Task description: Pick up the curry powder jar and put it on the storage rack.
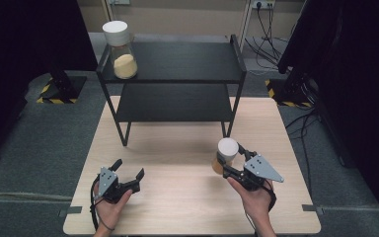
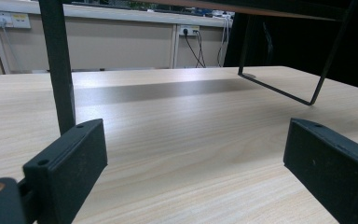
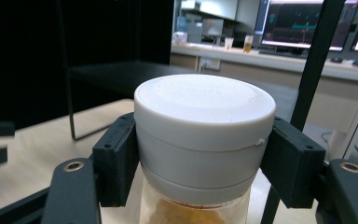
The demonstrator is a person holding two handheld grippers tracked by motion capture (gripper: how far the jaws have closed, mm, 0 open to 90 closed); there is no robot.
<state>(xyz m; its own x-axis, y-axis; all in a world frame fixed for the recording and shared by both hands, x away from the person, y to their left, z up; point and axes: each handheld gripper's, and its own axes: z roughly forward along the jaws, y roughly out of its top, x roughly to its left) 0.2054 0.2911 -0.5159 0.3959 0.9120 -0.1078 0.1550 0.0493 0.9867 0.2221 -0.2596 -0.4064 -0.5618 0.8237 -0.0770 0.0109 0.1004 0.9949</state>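
Observation:
My right gripper (image 1: pixel 231 157) is shut on a jar (image 1: pixel 225 154) with a white lid and orange-brown contents, at the table's right front. In the right gripper view the jaws clamp the jar's white lid (image 3: pixel 204 128) from both sides, and the right gripper (image 3: pixel 200 161) holds it upright. A second jar (image 1: pixel 120 49) with a white lid and pale yellow contents stands on the top left of the black two-tier shelf (image 1: pixel 177 64). My left gripper (image 1: pixel 128 168) rests near the table's front left, open, with nothing between its jaws. The left gripper (image 2: pixel 196 154) faces bare tabletop and the shelf's leg (image 2: pixel 60 65).
The black shelf stands at the back middle of the wooden table (image 1: pixel 177 202), its lower tier (image 1: pixel 175 101) bare. Dark stands with yellow-black feet (image 1: pixel 54 91) flank the table on the floor. Cables (image 1: pixel 271 29) run along the far wall.

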